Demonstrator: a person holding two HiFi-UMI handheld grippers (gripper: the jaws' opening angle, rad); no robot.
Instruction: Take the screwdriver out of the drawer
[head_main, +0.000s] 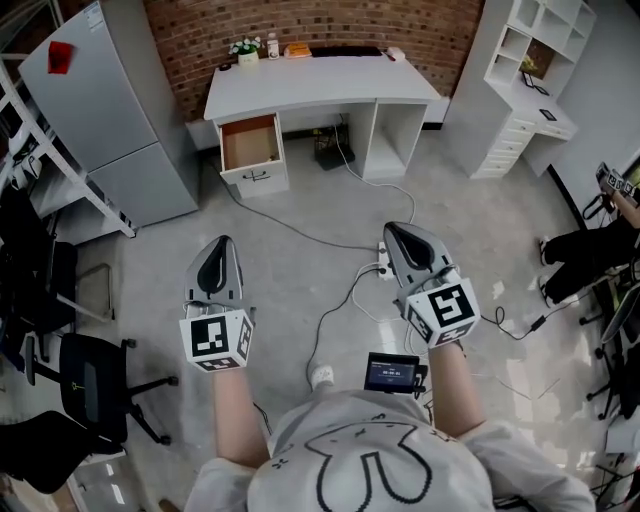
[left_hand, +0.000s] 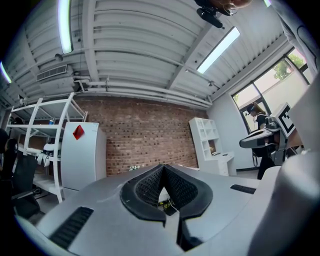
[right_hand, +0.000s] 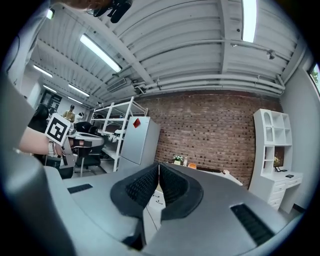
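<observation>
**benchrat:** How far along is this one? Looks like nothing's happening.

**tink_42:** Barely started, I'd say. The person stands out on the bare grey floor (head_main: 300, 205), well apart from the white desk (head_main: 320, 85) that sits against the red brick wall (head_main: 300, 25). One thing is already sorted. The shallow drawer with a white front and a brown wooden inside (head_main: 256, 176), under the desk's left end, is pulled open, so there's no opening step left.

**benchrat:** And the screwdriver?

**tink_42:** Can't spot it anywhere. From the head view the inside of the drawer is just a brown patch, too small to tell what's lying in it. Neither tool carries it, so my guess is it's in there.

**benchrat:** Both tools empty then?

**tink_42:** Yep. The grey hand-held left gripper (head_main: 220, 245) has its jaws pressed together on nothing. In its own view the black ribbed pads (left_hand: 147, 186) meet at the tip, with only the room showing past them. It's the same with the grey right gripper (head_main: 393, 232), closed up and empty. Both are held out in front of the body, roughly level, pointing towards the desk.

**benchrat:** So what's left?

**tink_42:** Pretty much everything: get up to the drawer, open one set of jaws, clamp the screwdriver and lift it clear.
</observation>
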